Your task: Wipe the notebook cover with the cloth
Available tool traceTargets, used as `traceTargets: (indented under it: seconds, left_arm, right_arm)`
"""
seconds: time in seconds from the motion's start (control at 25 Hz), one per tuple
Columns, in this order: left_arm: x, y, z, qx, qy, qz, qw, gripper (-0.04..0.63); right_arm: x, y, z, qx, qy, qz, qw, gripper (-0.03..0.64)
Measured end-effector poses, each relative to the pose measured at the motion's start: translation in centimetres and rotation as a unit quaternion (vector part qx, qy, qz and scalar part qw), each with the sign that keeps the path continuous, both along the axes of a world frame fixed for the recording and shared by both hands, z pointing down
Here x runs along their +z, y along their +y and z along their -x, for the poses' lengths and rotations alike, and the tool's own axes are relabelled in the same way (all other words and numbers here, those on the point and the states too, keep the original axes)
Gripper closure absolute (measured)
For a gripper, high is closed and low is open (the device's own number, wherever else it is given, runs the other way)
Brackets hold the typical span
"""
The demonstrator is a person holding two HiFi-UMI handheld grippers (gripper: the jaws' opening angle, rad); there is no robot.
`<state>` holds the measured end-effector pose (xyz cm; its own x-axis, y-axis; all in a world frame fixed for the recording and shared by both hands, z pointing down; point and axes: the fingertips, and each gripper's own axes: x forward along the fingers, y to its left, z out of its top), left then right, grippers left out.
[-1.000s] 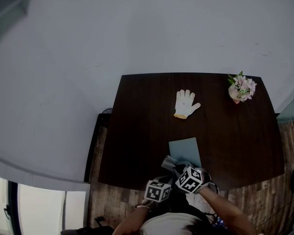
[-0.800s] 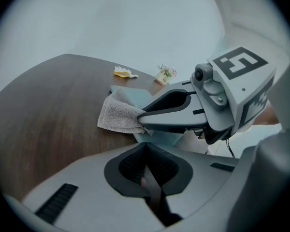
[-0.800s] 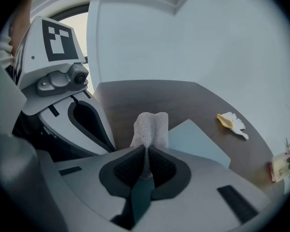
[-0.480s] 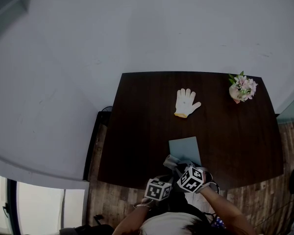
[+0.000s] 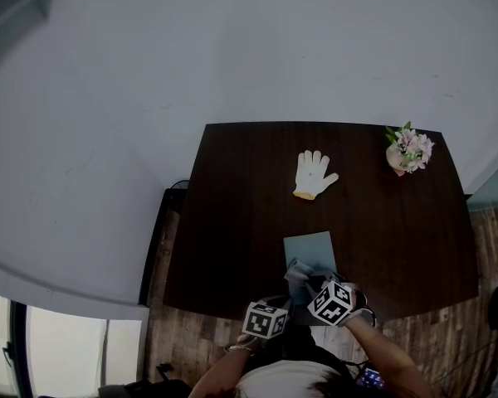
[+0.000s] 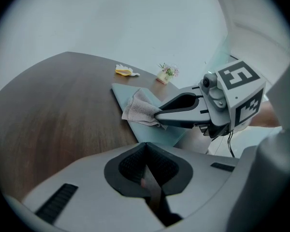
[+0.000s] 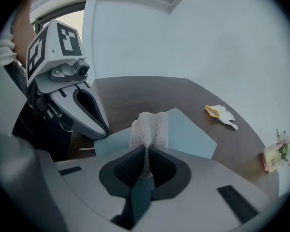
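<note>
A pale blue notebook [image 5: 310, 248] lies flat near the table's front edge. In the right gripper view, my right gripper [image 7: 146, 152] is shut on a grey cloth [image 7: 148, 125], whose free end rests on the notebook [image 7: 189, 132]. The left gripper view shows the cloth [image 6: 141, 107] bunched at the right gripper's [image 6: 159, 116] tips, over the notebook's [image 6: 128, 92] near part. My left gripper [image 6: 146, 152] is shut with nothing in it, held just off the table's front edge, left of the right one. In the head view both marker cubes hide the jaws.
A white glove [image 5: 313, 174] with a yellow cuff lies at the middle back of the dark wooden table [image 5: 232, 222]. A small pot of pink flowers [image 5: 409, 149] stands at the back right corner. A grey wall rises behind the table.
My right gripper has shifted slightly to the right, dragging the cloth from the notebook's near left corner further onto the cover. The left gripper has barely moved.
</note>
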<state>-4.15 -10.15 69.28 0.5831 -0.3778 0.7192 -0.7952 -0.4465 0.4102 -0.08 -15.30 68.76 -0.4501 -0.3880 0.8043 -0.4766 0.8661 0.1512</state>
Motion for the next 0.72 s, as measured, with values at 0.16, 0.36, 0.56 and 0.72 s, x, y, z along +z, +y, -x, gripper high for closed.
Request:
traceTargets:
  seconds: [0.16, 0.36, 0.56, 0.72]
  left_arm:
    - [0.0, 0.0, 0.0, -0.006, 0.002, 0.005, 1.0, 0.581]
    - [0.1, 0.0, 0.0, -0.016, 0.001, 0.005, 0.9999, 0.581]
    - [0.1, 0.0, 0.0, -0.017, -0.007, -0.005, 0.9998, 0.581]
    - [0.2, 0.0, 0.0, -0.025, 0.0, 0.01, 0.9996, 0.581]
  right_arm:
    - [0.0, -0.1, -0.9, 0.008, 0.002, -0.003, 1.0, 0.584]
    - [0.0, -0.1, -2.0, 0.019, 0.004, -0.006, 1.0, 0.584]
    - [0.0, -0.2, -3.7, 0.037, 0.006, -0.008, 0.999, 0.584]
    - [0.1, -0.3, -5.3, 0.055, 0.007, -0.008, 0.998, 0.584]
